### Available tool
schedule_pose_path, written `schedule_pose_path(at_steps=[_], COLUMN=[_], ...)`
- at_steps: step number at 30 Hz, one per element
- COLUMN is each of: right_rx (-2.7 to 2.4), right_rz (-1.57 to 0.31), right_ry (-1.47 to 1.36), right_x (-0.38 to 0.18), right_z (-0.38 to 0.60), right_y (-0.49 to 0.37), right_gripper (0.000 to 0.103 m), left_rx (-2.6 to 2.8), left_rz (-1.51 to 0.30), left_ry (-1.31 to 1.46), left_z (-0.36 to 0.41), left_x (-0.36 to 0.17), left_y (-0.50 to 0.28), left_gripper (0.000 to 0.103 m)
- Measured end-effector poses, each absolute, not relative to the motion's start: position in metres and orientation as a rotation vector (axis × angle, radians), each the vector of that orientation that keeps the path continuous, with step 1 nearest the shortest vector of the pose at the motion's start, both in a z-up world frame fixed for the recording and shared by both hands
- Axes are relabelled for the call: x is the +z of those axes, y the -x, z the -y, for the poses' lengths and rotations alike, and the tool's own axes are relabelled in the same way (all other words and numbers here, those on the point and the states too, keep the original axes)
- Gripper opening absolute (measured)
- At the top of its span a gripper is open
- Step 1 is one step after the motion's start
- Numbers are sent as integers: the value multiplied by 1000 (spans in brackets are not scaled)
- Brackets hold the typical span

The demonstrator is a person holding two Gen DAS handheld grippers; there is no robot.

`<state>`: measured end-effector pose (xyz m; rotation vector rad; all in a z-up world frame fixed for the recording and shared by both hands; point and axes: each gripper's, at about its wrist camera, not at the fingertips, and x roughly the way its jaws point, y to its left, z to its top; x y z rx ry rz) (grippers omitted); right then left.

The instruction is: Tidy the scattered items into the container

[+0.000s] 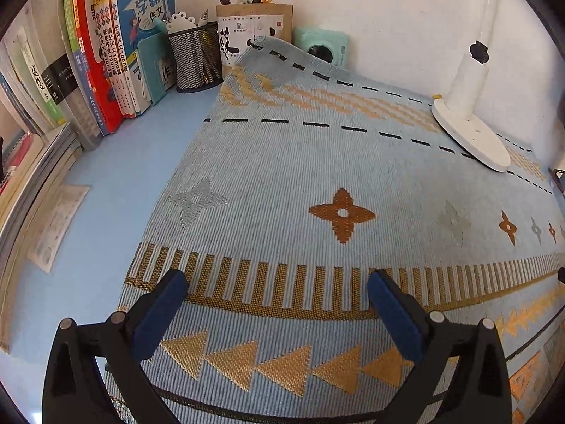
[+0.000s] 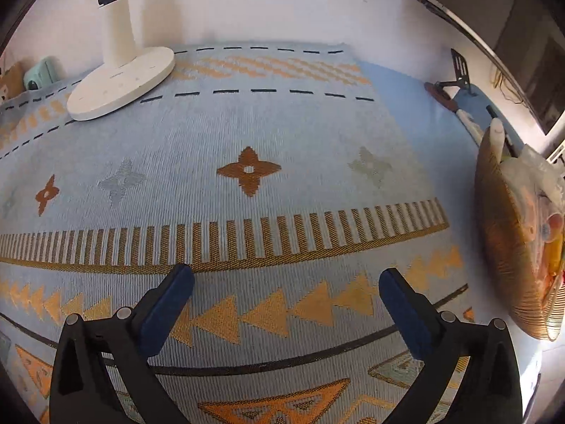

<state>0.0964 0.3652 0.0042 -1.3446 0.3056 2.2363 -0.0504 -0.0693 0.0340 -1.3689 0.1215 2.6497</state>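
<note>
Both wrist cameras look forward and down, close over the pale blue woven patterned mat; both share the round white lamp base.

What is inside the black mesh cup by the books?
The black mesh cup holds a pen and something white with a scalloped edge poking out the top. The mesh hides their lower parts, so anything else inside cannot be seen.

A patterned blue mat covers most of the blue desk. A row of books stands upright at the back left, with a black mesh pen cup just beside them and a brown pen holder next to that. A mint-green camera sits by the wall — partly behind the mat's raised corner. A white lamp base rests on the mat.
</note>
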Motion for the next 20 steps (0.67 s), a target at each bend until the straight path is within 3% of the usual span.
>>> schedule_pose_path(at_steps=[1,20], right_rx=[2246,2347], right_rz=[-389,-318], right_ry=[1343,1258], right_x=[2,-2], right_z=[-373,-372], right_y=[-101,-104], right_gripper=[103,103], left_rx=[2649,2644], left_rz=[-121,-126], left_ry=[1369,1366], left_z=[69,70], left_x=[33,34], left_y=[50,52], left_gripper=[103,103])
